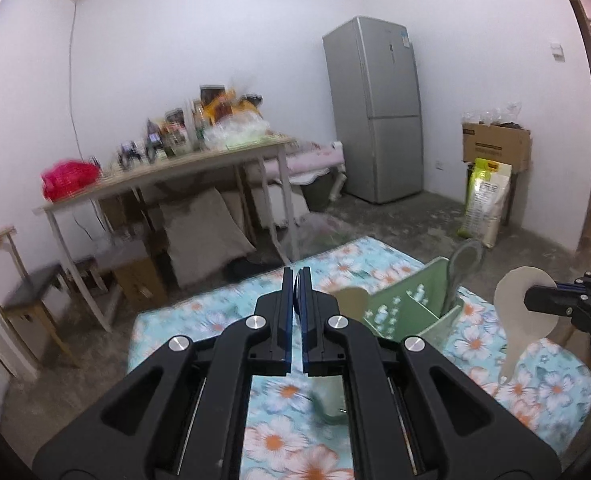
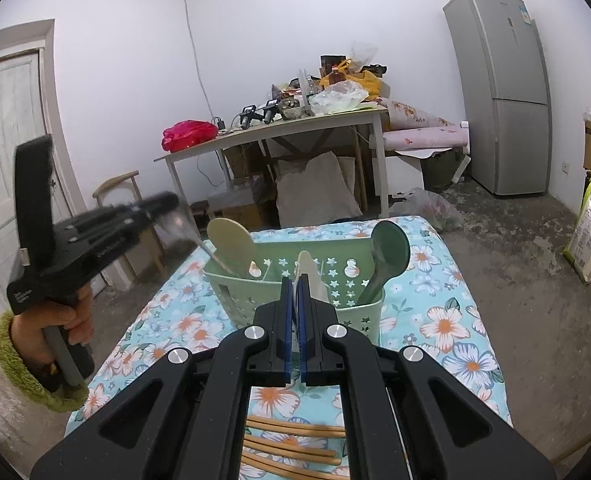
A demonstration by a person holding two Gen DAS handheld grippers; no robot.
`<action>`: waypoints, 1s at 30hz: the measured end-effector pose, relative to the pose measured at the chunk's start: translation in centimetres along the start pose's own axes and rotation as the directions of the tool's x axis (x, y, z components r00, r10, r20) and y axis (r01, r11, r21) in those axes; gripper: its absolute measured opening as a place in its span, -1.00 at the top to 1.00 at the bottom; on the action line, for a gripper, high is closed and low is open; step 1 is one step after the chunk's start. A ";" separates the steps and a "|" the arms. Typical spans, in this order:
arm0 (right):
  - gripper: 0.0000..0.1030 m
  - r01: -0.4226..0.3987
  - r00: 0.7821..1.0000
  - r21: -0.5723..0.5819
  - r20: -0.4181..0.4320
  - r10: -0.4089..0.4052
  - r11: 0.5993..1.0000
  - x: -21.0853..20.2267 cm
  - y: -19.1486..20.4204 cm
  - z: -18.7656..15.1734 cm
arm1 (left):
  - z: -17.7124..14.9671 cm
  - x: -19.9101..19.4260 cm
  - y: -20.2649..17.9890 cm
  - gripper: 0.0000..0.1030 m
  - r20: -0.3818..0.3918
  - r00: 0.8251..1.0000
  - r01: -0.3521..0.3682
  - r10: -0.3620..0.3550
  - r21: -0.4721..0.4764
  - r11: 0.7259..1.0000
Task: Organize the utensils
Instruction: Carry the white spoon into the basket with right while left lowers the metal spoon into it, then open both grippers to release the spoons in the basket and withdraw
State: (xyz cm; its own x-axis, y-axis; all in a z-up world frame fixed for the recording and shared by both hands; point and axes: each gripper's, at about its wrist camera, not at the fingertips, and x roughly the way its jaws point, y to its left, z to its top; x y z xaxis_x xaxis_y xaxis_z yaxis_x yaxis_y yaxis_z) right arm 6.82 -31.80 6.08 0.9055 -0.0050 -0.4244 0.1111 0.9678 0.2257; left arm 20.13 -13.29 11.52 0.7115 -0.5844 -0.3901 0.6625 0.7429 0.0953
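Note:
A pale green utensil basket with star holes stands on the floral tablecloth; it also shows in the left wrist view. A dark green spoon and a beige spoon stand in it. My right gripper is shut on a cream spoon, held just before the basket; in the left wrist view that spoon hangs from the right gripper. My left gripper is shut on a thin utensil whose green end shows below. Wooden chopsticks lie near the front.
A cluttered side table stands behind, with cushions and boxes under it. A grey fridge is at the back right. A cardboard box and a rice bag stand by the wall. A wooden chair is at left.

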 end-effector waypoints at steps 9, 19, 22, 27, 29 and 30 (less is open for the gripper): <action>0.95 0.008 1.000 0.013 0.015 -0.008 1.000 -0.3 -0.6 0.1 | -0.9 0.7 2.1 0.52 0.005 0.995 0.095 -0.096 -0.174 0.980; 0.95 -0.159 0.980 0.141 0.143 0.138 0.977 -3.2 -4.5 3.7 | -2.2 -2.0 4.3 0.04 0.058 0.995 0.087 -0.075 -0.262 0.961; 0.95 -0.243 0.959 0.171 0.191 0.210 0.955 -3.7 -5.3 5.1 | -2.8 -2.9 4.9 -0.13 0.068 0.996 0.076 -0.059 -0.279 0.957; 0.95 -0.315 0.934 0.185 0.237 0.269 0.931 -2.8 -6.1 7.0 | -4.1 -4.5 5.7 -0.34 0.063 0.998 0.047 -0.030 -0.299 0.953; 0.95 -0.338 0.926 0.199 0.244 0.287 0.920 -1.9 -6.8 7.5 | -4.7 -4.9 6.0 -0.38 0.057 0.998 0.038 -0.022 -0.306 0.951; 0.95 -0.353 0.922 0.210 0.246 0.300 0.912 -1.3 -7.1 7.6 | -5.1 -5.2 6.2 -0.39 0.051 0.999 0.033 -0.018 -0.312 0.950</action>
State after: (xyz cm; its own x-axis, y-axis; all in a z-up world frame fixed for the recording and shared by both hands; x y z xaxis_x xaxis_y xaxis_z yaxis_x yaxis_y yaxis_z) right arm 7.96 -40.56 11.73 0.9685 0.2242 -0.1081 -0.1323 0.8314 0.5397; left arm 19.37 -3.99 9.48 0.7106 -0.6135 -0.3444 0.5796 0.7879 -0.2078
